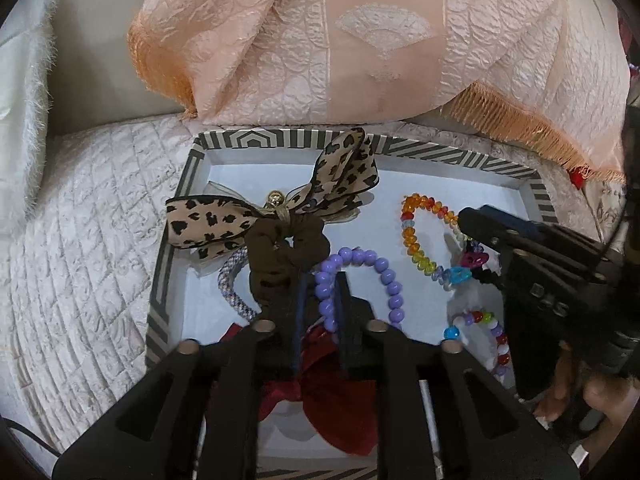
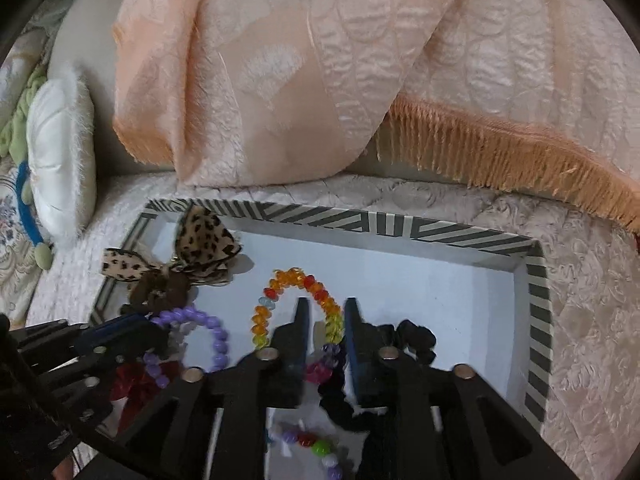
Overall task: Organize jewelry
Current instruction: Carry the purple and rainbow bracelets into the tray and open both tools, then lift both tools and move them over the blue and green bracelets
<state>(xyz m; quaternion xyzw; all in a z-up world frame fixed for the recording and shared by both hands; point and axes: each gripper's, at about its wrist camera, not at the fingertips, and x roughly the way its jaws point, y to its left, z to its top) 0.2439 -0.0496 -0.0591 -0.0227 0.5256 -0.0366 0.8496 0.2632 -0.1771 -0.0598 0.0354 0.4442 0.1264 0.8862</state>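
Observation:
A striped-rim tray [image 1: 460,158] [image 2: 536,312] lies on a quilted bed and holds the jewelry. My left gripper [image 1: 322,284] stands over it, its fingers narrowly apart around the purple bead bracelet [image 1: 384,276], with a brown scrunchie carrying a leopard bow [image 1: 280,216] just left. My right gripper [image 2: 326,308] also shows in the left wrist view [image 1: 480,236]; its fingers straddle the orange and rainbow crystal bracelet [image 2: 276,292] [image 1: 416,240]. Whether either pinches its bracelet is unclear. A black scrunchie [image 2: 412,336] lies to the right.
A red bow [image 1: 332,396] and a multicolour bead bracelet [image 1: 492,332] [image 2: 316,446] lie near the tray's front. A peach fringed bedspread [image 1: 360,40] [image 2: 280,60] is heaped behind the tray. A white furry cushion [image 2: 60,152] sits at the left.

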